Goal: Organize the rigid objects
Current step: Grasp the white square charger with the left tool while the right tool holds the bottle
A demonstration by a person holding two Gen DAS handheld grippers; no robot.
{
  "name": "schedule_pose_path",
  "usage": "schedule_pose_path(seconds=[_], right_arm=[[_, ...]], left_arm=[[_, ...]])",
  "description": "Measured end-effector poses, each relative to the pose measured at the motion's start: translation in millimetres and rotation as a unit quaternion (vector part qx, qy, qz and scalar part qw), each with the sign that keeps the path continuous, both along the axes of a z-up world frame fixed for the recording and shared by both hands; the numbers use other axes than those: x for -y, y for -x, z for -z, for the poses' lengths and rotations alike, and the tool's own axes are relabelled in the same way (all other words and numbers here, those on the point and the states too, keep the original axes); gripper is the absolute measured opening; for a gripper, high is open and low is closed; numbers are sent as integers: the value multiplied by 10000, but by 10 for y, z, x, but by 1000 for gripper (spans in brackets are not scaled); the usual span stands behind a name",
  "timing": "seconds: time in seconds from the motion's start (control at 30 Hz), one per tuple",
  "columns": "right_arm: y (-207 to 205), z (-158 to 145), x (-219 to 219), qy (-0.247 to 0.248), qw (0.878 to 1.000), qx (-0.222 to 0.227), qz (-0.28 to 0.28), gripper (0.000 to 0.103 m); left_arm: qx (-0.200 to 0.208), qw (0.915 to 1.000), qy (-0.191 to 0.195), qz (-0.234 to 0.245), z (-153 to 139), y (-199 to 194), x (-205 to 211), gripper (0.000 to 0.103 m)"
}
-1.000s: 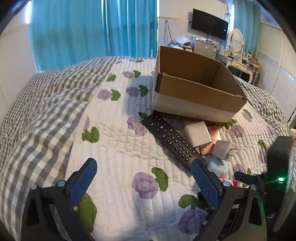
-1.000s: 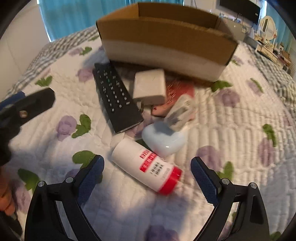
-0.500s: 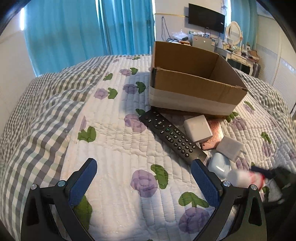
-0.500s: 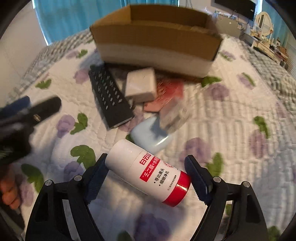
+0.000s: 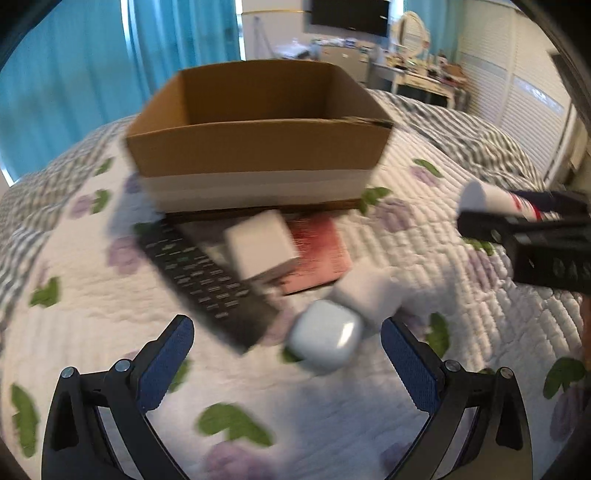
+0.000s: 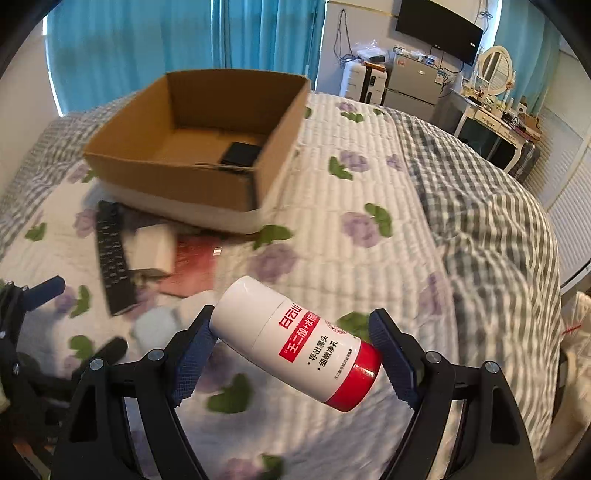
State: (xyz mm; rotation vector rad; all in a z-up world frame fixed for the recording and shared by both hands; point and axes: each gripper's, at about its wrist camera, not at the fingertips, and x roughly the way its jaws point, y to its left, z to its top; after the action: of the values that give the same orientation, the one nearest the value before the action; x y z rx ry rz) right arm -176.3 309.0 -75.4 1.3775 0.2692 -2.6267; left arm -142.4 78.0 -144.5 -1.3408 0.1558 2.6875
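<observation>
Right gripper [image 6: 293,345] clamped end to end on white bottle with red cap [image 6: 295,343]: one pad on the white end, other on the red cap. Bottle tilted, red end lower, clear of the quilt [image 6: 369,258], off to the right of the cardboard box [image 6: 177,166]. Same bottle [image 5: 495,201] visible from left wrist view at far right, held in the air beside the box's right corner.

Left gripper [image 5: 286,363] spread wide, nothing pinched, blue pads [image 5: 168,363] over the quilt just short of the pile. White earbud-style case [image 5: 325,343] between the open fingers but not touched. Left view motion-blurred.

Box [image 5: 258,147] open-topped, sitting on the bed. Inside: one flat black item [image 6: 242,154] on the floor near the right wall, identity unclear.

Pile in front of the box, on the quilt: black remote [image 5: 207,284] lying diagonally, white square block [image 5: 260,243] partly over a red flat item [image 5: 321,251], smaller white piece [image 5: 364,290] touching the earbud case.

Background: teal curtains [image 6: 147,48], wall TV [image 6: 439,26], dresser with mirror [image 6: 496,68].
</observation>
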Motion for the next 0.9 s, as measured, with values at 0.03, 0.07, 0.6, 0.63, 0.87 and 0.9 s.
schedule_pose_path(seconds=[0.03,0.07,0.6,0.63,0.87,0.9], right_arm=[[43,8,-39,-27,10000,1,-3,82],[116,24,-88,-43,10000,27,-25,82],[290,265,-330,365,9991,182,85,82],[280,261,-329,354,9992,168,83,82],[144,91,-296,313,9994,-79,86,82],[130,54,-289,308,9994,-103,83,82]], left_arm=[[25,10000,-23,77,28,40,-76,103],[50,9999,-38,119,55,66,-132,103],[702,9956,-455,426,498,440,-490,66],[695,9956,-474,401,486,428,-476,66],[369,9973,-510,390,107,240,-382,66],[295,9976,-489,387,19,222,-353,66]])
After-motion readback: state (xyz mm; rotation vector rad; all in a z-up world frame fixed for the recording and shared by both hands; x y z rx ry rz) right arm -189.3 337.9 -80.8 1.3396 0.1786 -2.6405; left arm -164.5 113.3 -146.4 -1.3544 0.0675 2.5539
